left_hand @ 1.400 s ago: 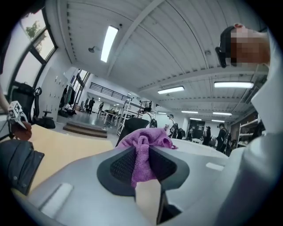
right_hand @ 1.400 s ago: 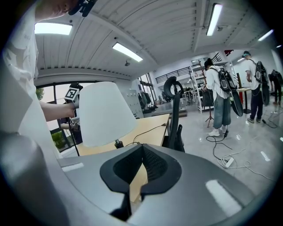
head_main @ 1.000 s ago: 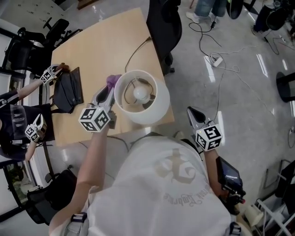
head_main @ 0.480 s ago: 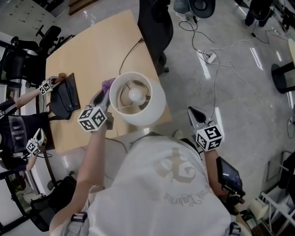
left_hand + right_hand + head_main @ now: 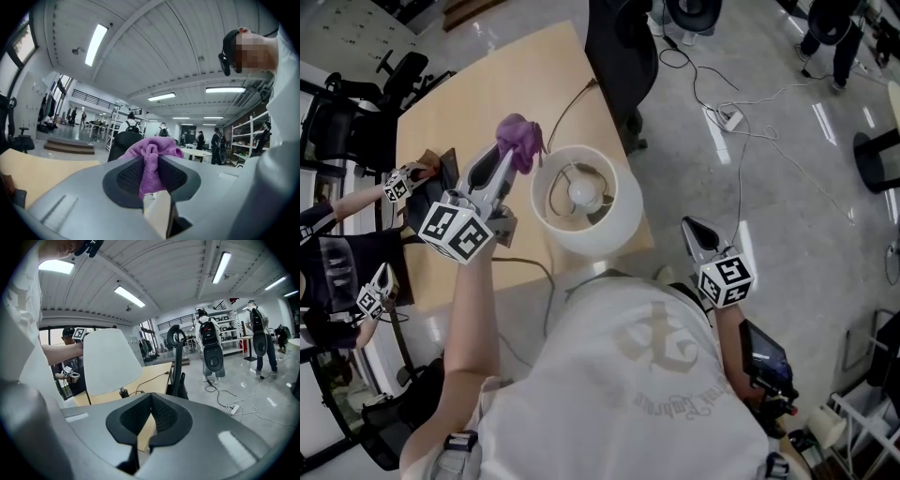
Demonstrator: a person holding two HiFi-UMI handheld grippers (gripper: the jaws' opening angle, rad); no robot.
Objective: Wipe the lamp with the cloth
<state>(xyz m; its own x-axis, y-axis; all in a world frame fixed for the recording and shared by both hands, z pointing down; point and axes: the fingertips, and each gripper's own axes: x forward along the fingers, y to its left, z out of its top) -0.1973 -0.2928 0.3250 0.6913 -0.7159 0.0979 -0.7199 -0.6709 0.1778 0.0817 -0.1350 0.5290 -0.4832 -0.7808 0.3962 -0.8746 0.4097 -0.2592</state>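
beside the white lamp [image 5: 605, 236], left hand-held gripper [image 5: 508, 156] grasping purple cloth [image 5: 520, 138], right hand-held gripper [image 5: 691, 228] clenched, empty

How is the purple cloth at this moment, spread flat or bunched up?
Bunched up. The purple microfibre cloth is a crumpled wad pinched between the pads of the grey left tongs, its folds bulging out past their tips.

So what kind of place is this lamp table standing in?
Probably an open-plan lab or workshop hall: a polished floor with a trailing power strip, a black office chair, storage shelves along a wall, and long ceiling strip lights.
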